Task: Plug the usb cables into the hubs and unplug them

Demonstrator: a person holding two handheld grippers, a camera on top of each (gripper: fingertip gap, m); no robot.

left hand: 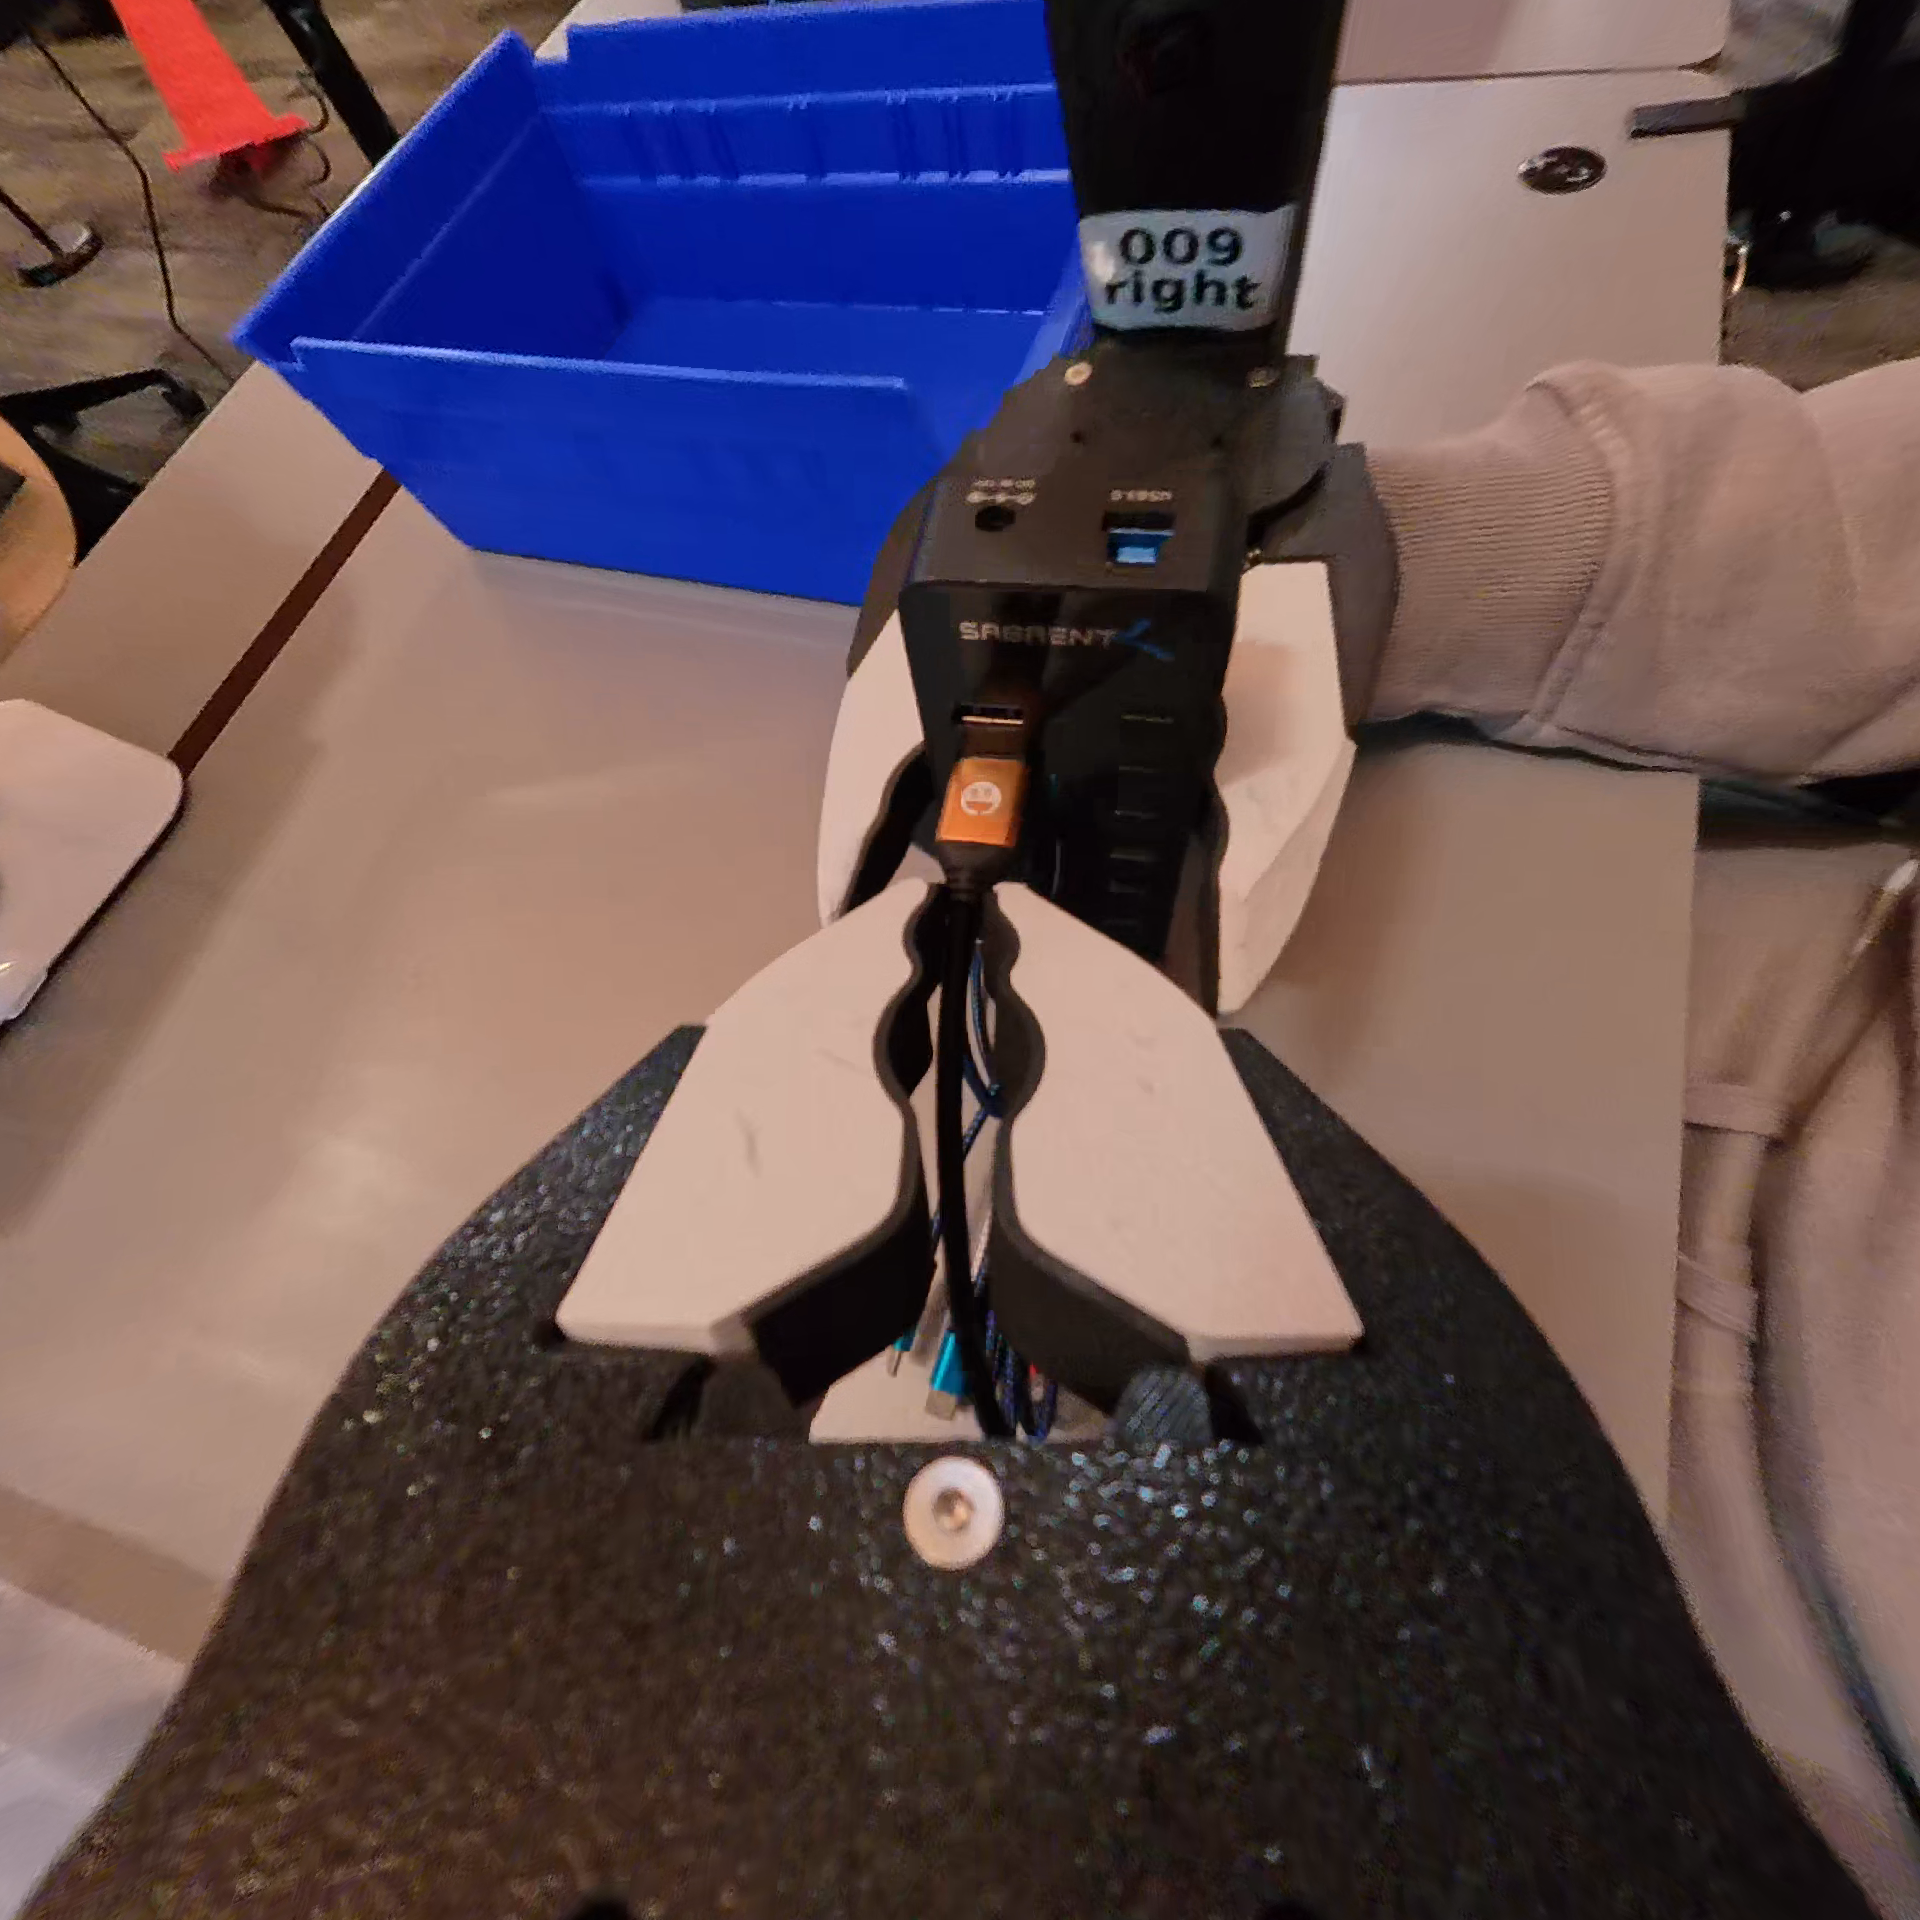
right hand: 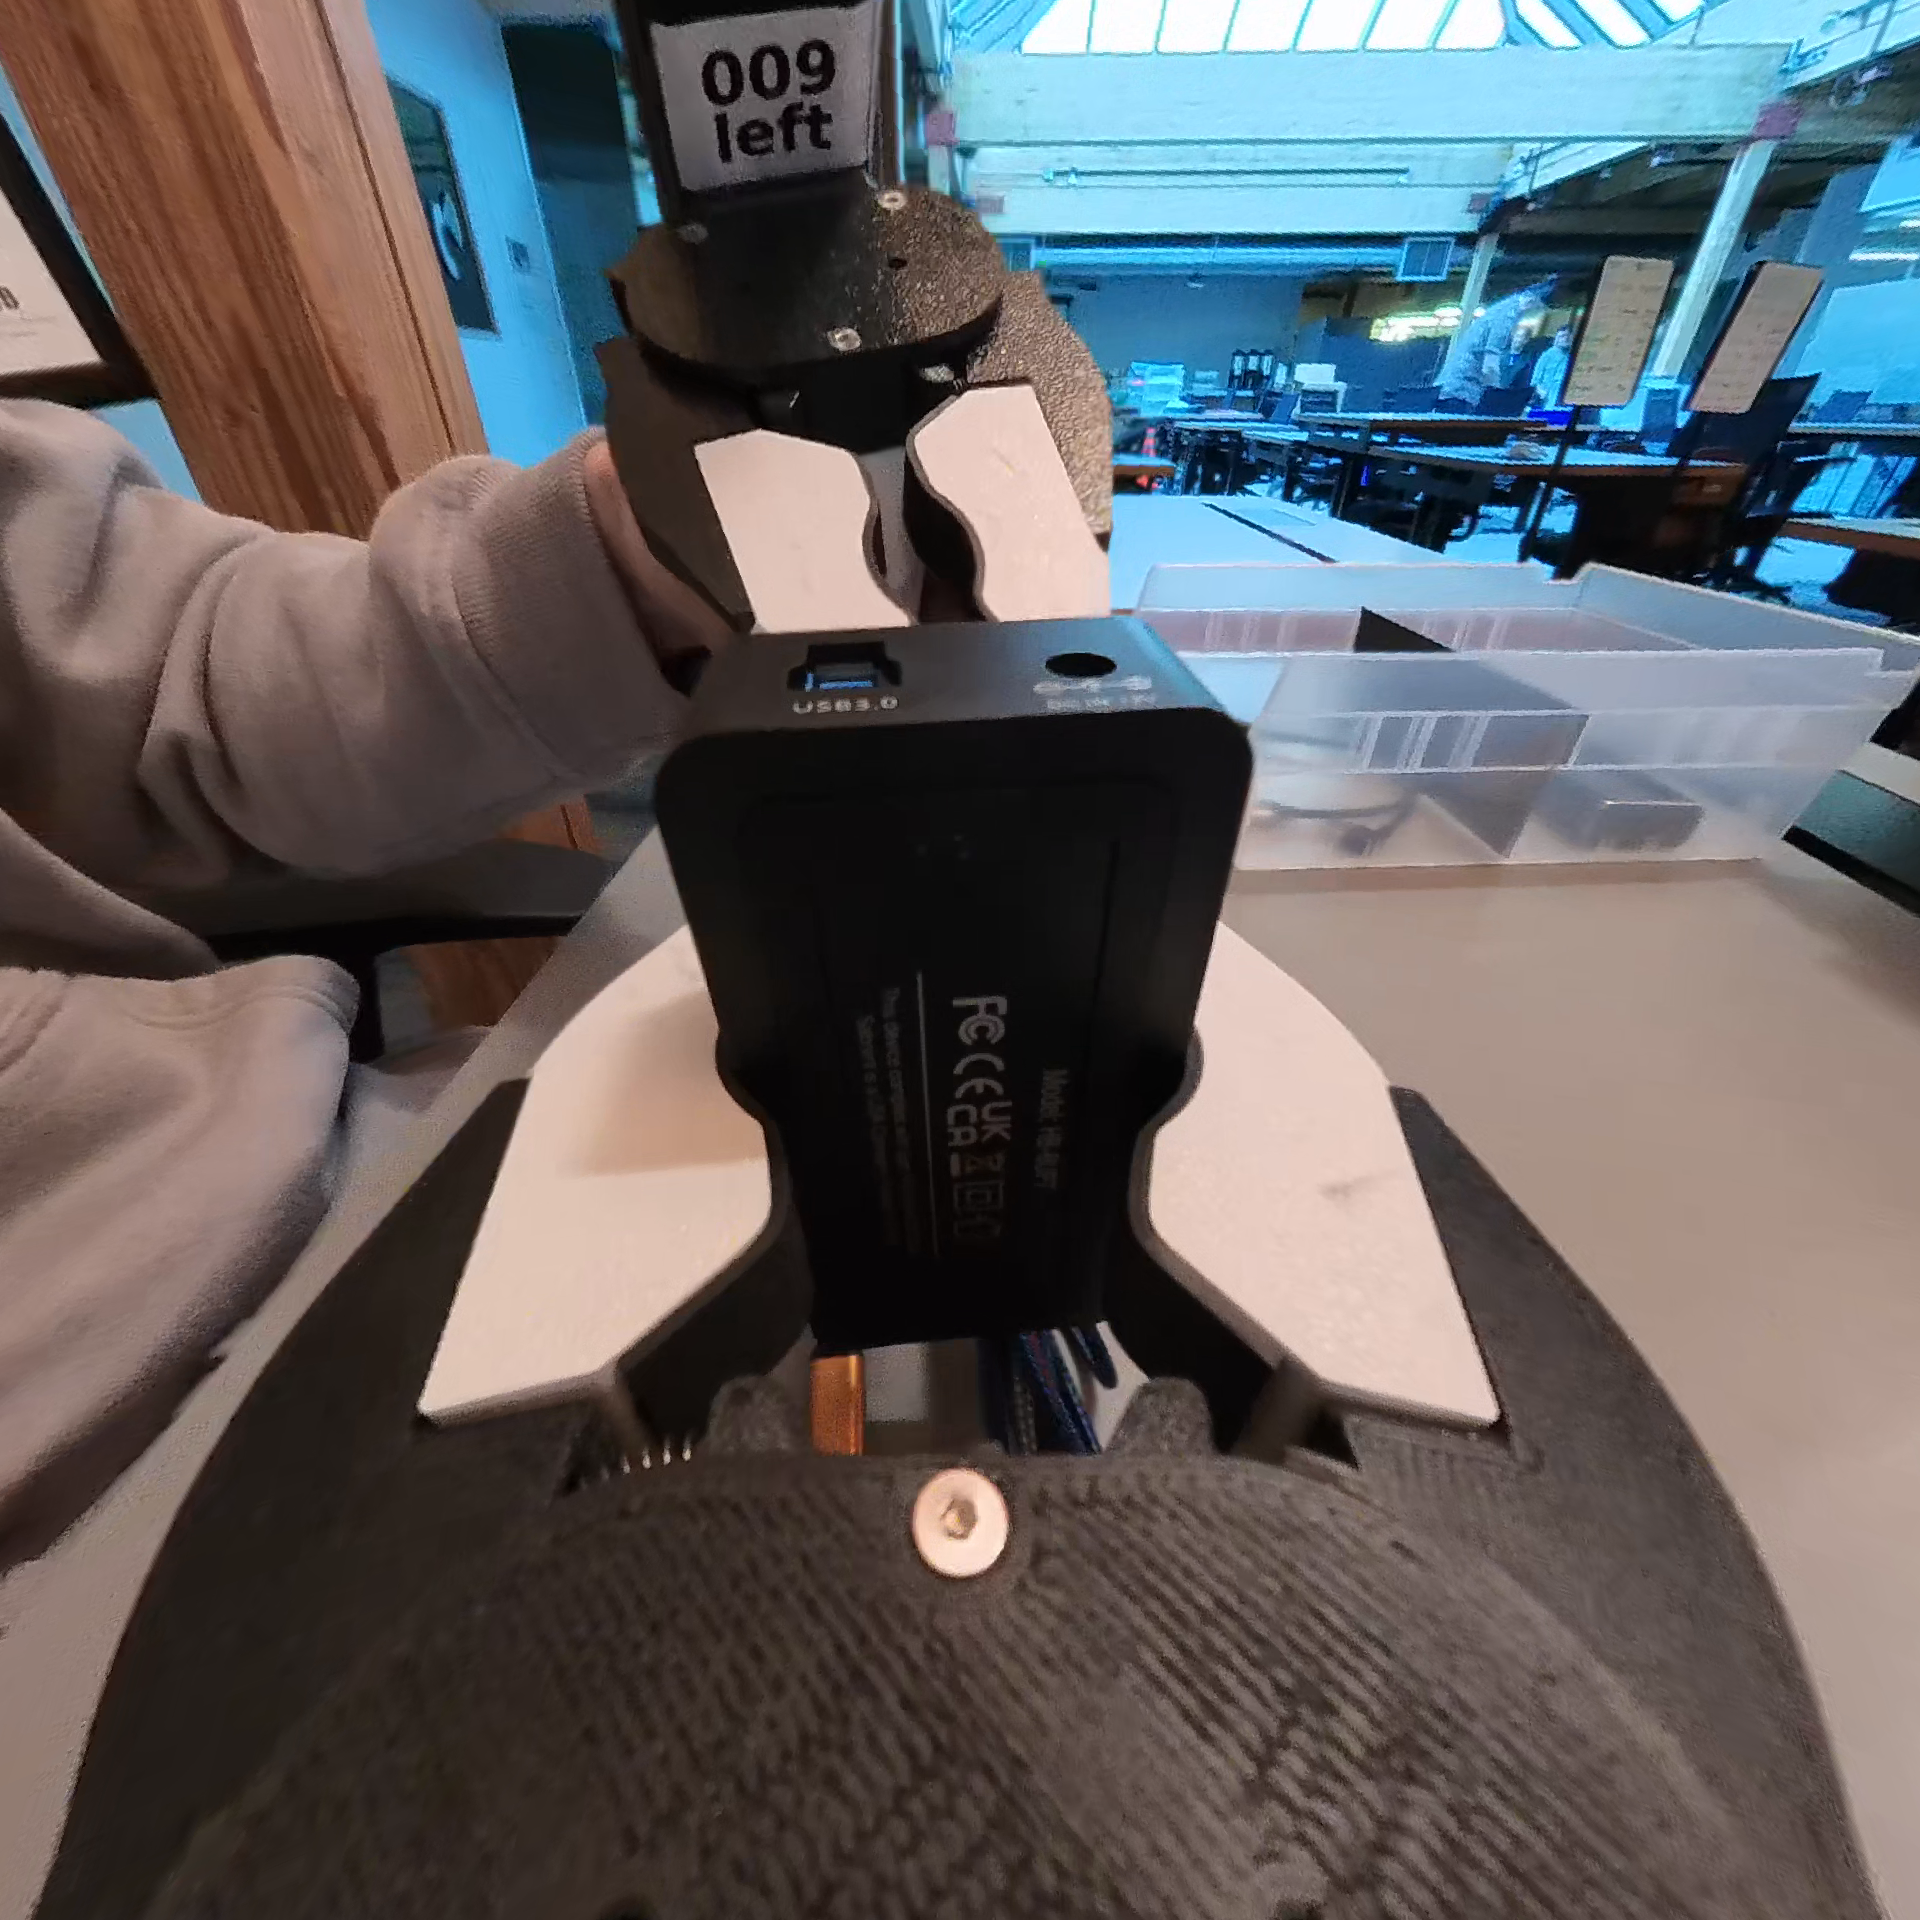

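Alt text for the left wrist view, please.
The left gripper, shut on a black cable, holds its orange USB plug at a port of a black hub, which the right gripper clamps upright. A blue bin sits behind.

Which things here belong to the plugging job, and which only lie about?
In the job:
black box-shaped USB hub
orange-headed black USB cable
left gripper
right gripper

Lying about:
blue plastic bin
clear plastic bin
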